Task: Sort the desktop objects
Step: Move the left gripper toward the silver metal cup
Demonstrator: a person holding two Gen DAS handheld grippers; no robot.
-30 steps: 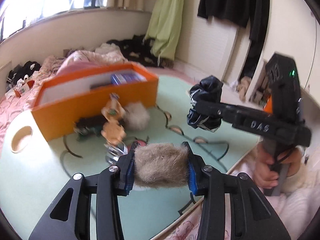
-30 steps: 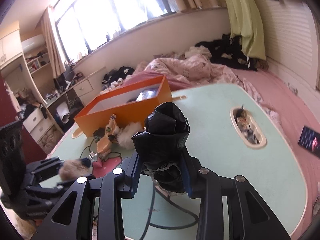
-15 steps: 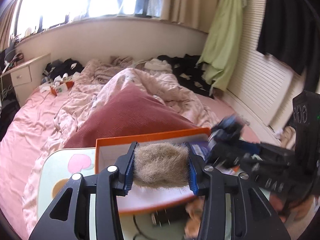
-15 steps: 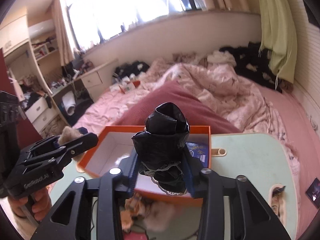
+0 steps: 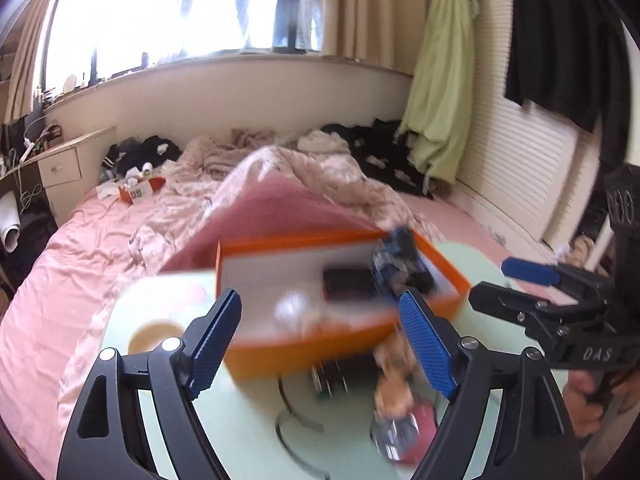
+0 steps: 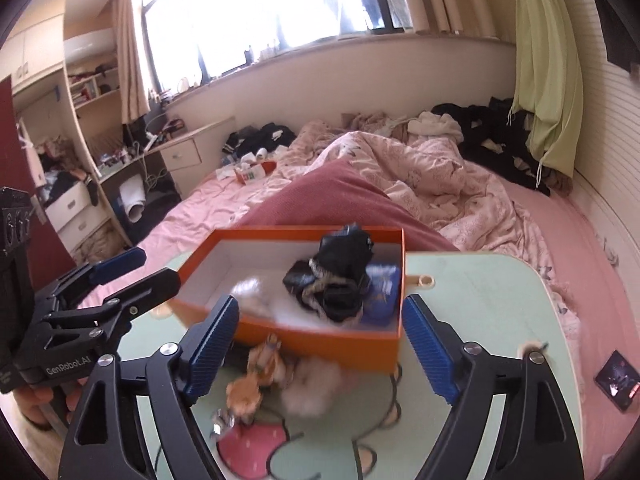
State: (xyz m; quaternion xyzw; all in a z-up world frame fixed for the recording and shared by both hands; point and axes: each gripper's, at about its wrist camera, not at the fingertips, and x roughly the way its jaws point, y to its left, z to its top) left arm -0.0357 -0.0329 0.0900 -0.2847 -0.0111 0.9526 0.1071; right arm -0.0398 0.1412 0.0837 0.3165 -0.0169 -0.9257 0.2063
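An orange box stands on the pale green table. My left gripper is open and empty in front of it. My right gripper is open and empty too. A black crumpled bundle lies inside the box beside a blue packet. A pale fluffy blur shows in the box's left part. In the left wrist view the right gripper's fingers stand spread at the right. In the right wrist view the left gripper's fingers stand spread at the left.
In front of the box lie a tan figure toy, a white pompom and a black cable. A dark flat item is in the box. A pink bed lies behind the table.
Both grippers opened. The brown furry ball left my left gripper and the black bundle left my right gripper; the bundle now lies in the box. Both views are blurred by motion.
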